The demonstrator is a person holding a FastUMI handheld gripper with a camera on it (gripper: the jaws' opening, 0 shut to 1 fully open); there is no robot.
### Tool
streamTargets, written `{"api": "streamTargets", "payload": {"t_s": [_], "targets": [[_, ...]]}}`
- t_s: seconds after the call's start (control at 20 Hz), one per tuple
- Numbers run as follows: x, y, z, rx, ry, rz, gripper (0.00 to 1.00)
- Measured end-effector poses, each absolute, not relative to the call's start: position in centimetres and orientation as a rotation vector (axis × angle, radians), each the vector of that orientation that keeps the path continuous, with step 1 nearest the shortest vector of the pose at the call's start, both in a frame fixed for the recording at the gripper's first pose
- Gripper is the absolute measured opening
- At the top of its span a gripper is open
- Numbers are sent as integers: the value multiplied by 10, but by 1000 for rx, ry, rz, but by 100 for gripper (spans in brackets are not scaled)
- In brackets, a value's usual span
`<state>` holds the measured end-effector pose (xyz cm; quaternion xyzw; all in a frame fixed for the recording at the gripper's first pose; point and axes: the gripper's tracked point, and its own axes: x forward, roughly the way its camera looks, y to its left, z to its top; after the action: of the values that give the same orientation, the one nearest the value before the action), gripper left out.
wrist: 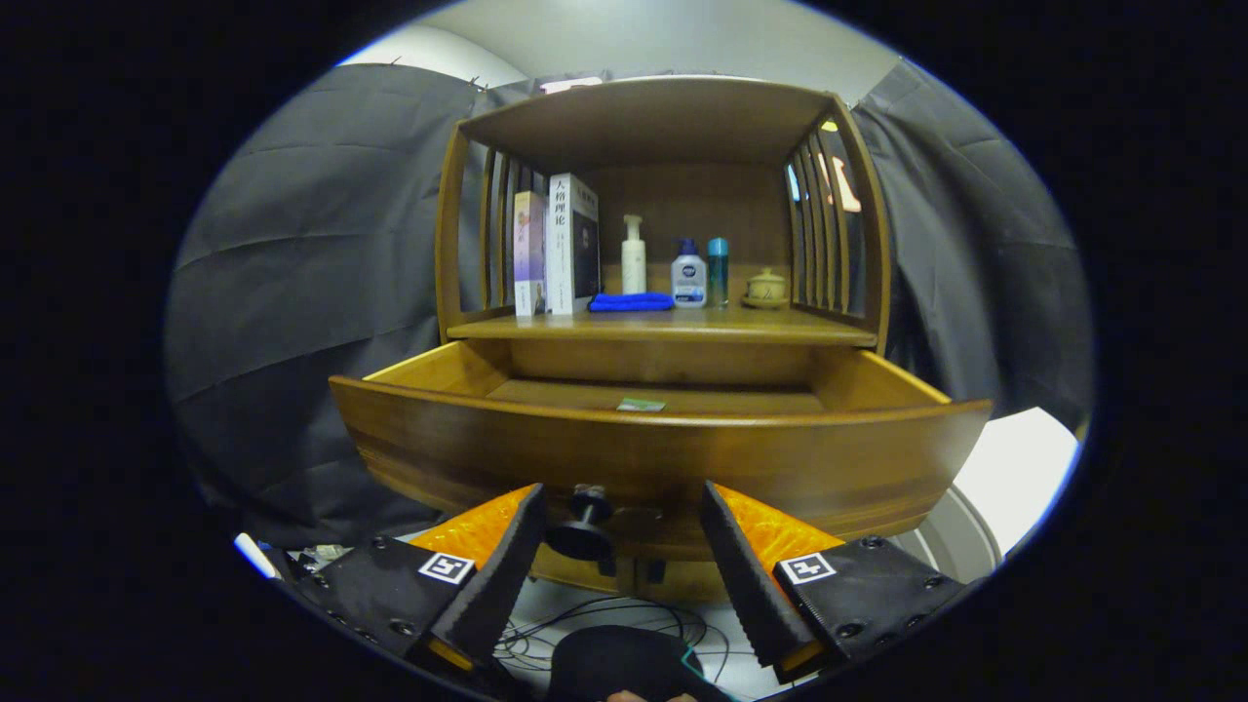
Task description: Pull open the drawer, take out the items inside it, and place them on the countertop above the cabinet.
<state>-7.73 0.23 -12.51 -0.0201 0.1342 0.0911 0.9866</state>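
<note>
My gripper (pixel 621 517) is spread wide, grasping nothing, its 2 fingers flanking the dark round knob (pixel 588 517) of the pulled-out curved wooden drawer (pixel 663 453). Inside it lies a small flat green packet (pixel 641 404). Above, the wooden countertop (pixel 673 327) carries 2 books (pixel 558 249), a folded blue cloth (pixel 631 302) and 3 bottles (pixel 687 268).

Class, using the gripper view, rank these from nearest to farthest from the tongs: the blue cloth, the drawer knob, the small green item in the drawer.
The tongs are open.
1. Drawer knob: between the fingers, on the drawer front.
2. Small green item: beyond the fingers, on the drawer floor.
3. Blue cloth: farthest, on the countertop beside the books.
</note>
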Motion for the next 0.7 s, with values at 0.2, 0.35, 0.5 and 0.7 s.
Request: {"api": "streamTargets", "payload": {"t_s": [0.2, 0.35, 0.5, 0.7], "targets": [[-75, -16, -89, -79, 237, 176, 98], [-68, -24, -67, -103, 238, 175, 99], [-55, -28, -49, -116, 249, 161, 99], [-24, -18, -29, -85, 285, 175, 99]]}}
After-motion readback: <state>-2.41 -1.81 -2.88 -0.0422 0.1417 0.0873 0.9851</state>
